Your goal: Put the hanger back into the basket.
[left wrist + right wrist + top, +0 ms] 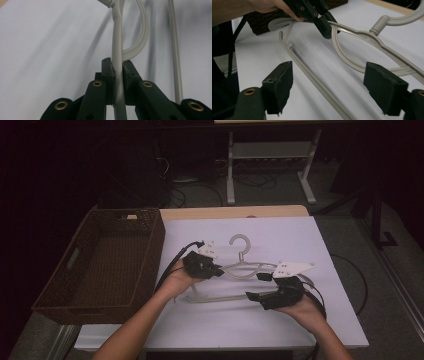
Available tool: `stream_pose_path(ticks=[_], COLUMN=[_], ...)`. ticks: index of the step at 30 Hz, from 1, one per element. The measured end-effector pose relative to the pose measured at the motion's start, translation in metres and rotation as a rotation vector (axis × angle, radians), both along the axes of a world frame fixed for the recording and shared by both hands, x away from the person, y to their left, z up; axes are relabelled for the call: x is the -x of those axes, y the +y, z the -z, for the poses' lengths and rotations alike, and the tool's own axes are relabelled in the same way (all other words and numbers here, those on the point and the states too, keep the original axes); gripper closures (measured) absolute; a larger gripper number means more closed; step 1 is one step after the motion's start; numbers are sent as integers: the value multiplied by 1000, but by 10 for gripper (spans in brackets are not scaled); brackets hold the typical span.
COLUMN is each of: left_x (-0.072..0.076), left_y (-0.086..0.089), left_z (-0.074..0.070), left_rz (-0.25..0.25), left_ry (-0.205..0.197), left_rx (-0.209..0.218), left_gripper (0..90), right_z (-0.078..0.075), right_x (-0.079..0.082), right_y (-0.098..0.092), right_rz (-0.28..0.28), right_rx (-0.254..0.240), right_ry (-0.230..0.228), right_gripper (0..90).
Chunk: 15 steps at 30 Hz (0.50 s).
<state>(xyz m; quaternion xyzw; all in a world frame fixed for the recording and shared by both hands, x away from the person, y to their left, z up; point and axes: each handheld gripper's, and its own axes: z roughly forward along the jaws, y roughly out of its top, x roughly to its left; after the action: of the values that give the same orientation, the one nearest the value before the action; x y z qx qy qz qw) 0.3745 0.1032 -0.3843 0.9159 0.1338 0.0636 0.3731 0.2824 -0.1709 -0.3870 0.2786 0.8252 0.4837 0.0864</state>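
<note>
The hanger (pixel 235 270) lay near the worktop's middle, well clear of the basket (pixel 107 265) at its left edge; thin, stiff, smooth plastic, it looked light and liable to pivot or slip. The left claw (pixel 118 72) pinched its left shoulder rod, a sound hold; the right claw (pixel 329 87) stood spread, empty, over the bottom bar

pale grey hanger (pixel 235 270), brown woven basket (pixel 107 260) (dark), white table cover (pixel 310 245)
</note>
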Motion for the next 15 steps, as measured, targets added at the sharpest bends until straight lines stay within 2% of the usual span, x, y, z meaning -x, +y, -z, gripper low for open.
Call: stream_pose_path(ticks=[2,3,5,8,11,14,15], left_x=[0,-1,-1,0,-1,0,0], left_y=[0,1,2,3,7,11,11], left_z=[-3,-11,-19,-32,-45,-57,-57], left_rz=[0,7,-2,-37,-41,-60,-60], left_ry=[-1,-13,-20,-16,-30,-38,-38], left_rx=[-8,-32,-41,-33,-53,-55,-55], left_gripper=[828,827,827,828,827,828,827], right_z=[-2,-4,-6,-10,-12,-13,-14], right_x=[2,3,4,4,4,4,4], right_y=[-2,-3,-5,-8,-11,-14,-14], right_rz=[8,10,13,18,24,30,34], right_rx=[-13,-16,-24,-42,-55,-60,-68], right_ry=[-12,-18,-22,-36,-41,-51,-47], right_gripper=[212,206,205,203,199,197,197])
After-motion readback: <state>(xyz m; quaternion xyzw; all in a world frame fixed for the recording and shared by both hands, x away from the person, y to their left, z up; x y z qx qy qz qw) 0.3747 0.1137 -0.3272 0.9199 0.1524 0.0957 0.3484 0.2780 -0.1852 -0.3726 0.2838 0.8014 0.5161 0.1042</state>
